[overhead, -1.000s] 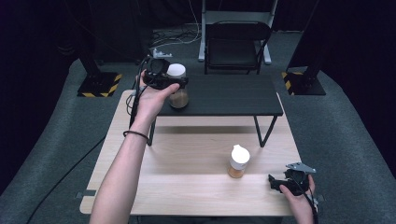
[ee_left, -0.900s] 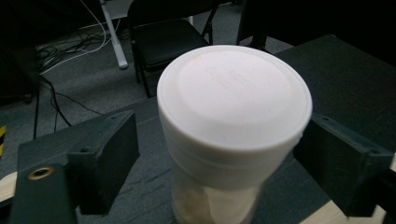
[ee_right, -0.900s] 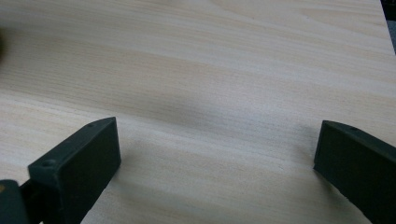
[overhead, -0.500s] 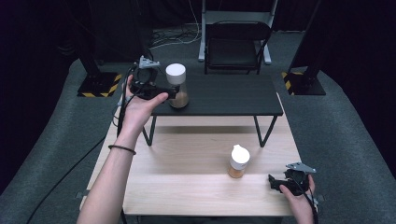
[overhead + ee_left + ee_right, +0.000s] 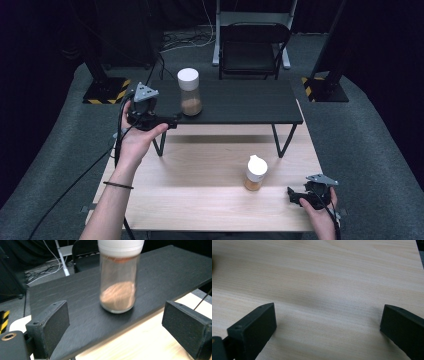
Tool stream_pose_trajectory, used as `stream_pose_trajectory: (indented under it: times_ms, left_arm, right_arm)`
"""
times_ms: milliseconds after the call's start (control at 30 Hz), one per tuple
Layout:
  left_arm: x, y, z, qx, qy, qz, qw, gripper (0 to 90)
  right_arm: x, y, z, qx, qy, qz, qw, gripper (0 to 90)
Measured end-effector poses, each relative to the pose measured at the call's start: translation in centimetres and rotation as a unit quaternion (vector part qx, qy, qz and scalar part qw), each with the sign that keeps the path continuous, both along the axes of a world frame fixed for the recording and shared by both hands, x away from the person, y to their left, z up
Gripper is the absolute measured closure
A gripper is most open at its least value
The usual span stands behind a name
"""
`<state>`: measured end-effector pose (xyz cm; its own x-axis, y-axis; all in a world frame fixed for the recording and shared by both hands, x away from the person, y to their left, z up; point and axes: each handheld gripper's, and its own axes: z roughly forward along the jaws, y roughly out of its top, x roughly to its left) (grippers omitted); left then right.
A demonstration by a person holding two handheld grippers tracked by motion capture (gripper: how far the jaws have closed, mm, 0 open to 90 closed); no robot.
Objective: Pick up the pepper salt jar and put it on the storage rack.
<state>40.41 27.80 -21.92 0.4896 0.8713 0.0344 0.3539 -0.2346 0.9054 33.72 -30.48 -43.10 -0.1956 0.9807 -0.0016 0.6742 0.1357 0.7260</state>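
Jars are what draw the eye: two of them, both clear with white caps. The taller jar (image 5: 190, 92) stands upright on the black shelf (image 5: 240, 102), near that shelf's front left corner, and holds a brown powder that fills about the bottom third; in the left gripper view the same jar (image 5: 118, 280) shows the powder heaped unevenly against the glass, with a reddish ring just under the cap. The left gripper (image 5: 172, 120) sits just off the shelf's left end, beside the jar and apart from it. Its jaws have just been opening and now stand wide, with nothing pressed between the pads; the jar stands a little way beyond them.

The smaller jar (image 5: 255, 172) stands upright on the wooden table (image 5: 200, 200), in front of the black shelf and below its right half. It carries a shallow layer of orange-brown stuff at the bottom. The right gripper (image 5: 295, 196) rests low by the table's near right corner, well in front of the shelf and near the smaller jar, not touching it. Its jaws are spread wide over bare wood (image 5: 324, 290), holding nothing.
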Motion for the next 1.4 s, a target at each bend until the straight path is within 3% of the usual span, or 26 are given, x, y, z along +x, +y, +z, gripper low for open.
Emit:
stream_pose_trajectory:
  times_ms: [300,600,767,933,1100,1400]
  left_arm:
    - [-2.0,2.2,-3.4,-0.015,0.008,0.001,0.9999,7.1]
    - [-4.0,3.5,-6.7,-0.004,0.014,0.015,0.9998,7.1]
    - [-5.0,4.4,-9.0,-0.014,0.015,0.026,0.9995,7.1]
    - [-5.3,5.1,-11.7,-0.016,0.029,0.028,0.9990,7.2]
    - [-6.0,5.8,-14.2,-0.032,0.035,0.021,0.9987,7.1]
    - [-6.1,6.3,-17.7,-0.021,0.048,0.013,0.9985,7.2]
  right_arm:
    - [0.0,0.0,0.0,0.000,0.000,0.001,1.0000,0.0]
    - [0.0,0.0,0.0,0.000,0.000,0.001,1.0000,0.0]
    - [0.0,0.0,0.0,0.000,0.000,0.001,1.0000,0.0]
    - [0.0,0.0,0.0,0.000,0.000,0.001,1.0000,0.0]
    - [0.0,0.0,0.0,0.000,0.000,0.001,1.0000,0.0]
    - [0.0,0.0,0.0,0.000,0.000,0.001,1.0000,0.0]
